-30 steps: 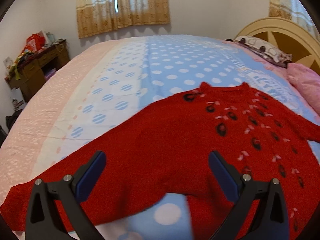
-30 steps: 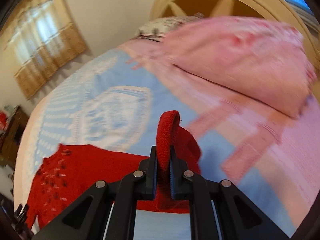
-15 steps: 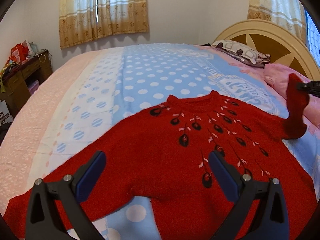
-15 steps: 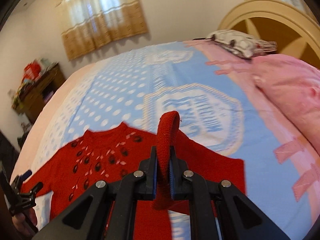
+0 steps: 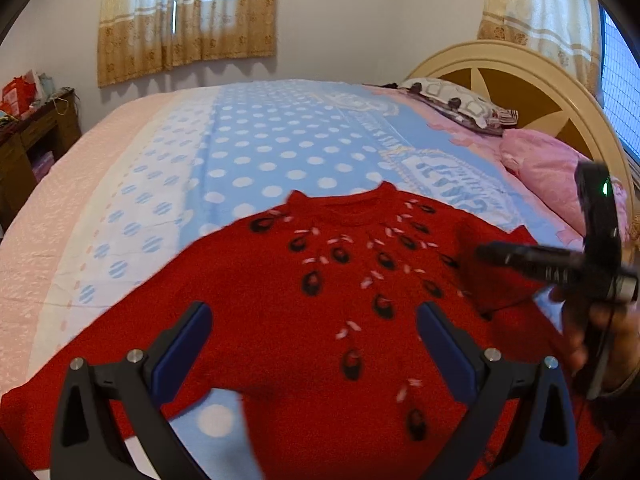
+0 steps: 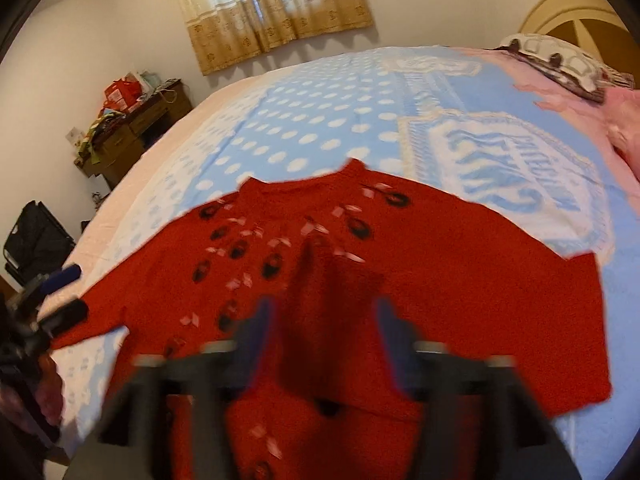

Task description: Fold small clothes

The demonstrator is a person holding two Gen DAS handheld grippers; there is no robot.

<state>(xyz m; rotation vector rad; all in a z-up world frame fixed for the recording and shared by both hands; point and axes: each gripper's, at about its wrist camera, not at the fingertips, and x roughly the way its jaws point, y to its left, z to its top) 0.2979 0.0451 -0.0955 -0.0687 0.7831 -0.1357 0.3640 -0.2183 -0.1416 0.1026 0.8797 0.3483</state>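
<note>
A small red knit sweater (image 5: 340, 300) with black and white motifs lies front up on the bed, neck away from me; it also shows in the right wrist view (image 6: 400, 248). Its right sleeve is folded in over the body (image 6: 332, 292). My left gripper (image 5: 312, 348) is open and empty just above the sweater's lower half. My right gripper (image 6: 324, 332) is blurred, its jaws apart over the folded sleeve, which lies between them and loose; it also shows from the side in the left wrist view (image 5: 496, 254).
The bed has a blue dotted blanket (image 5: 280, 152) with pink borders. Pink pillow (image 5: 552, 168) and patterned pillow (image 5: 452, 100) lie by the cream headboard (image 5: 520, 76) at the right. A cluttered wooden desk (image 6: 132, 120) stands by the far left wall.
My right gripper carried the right sleeve cuff leftward over the sweater body, then opened and let it go. The left gripper stayed open over the lower sweater.
</note>
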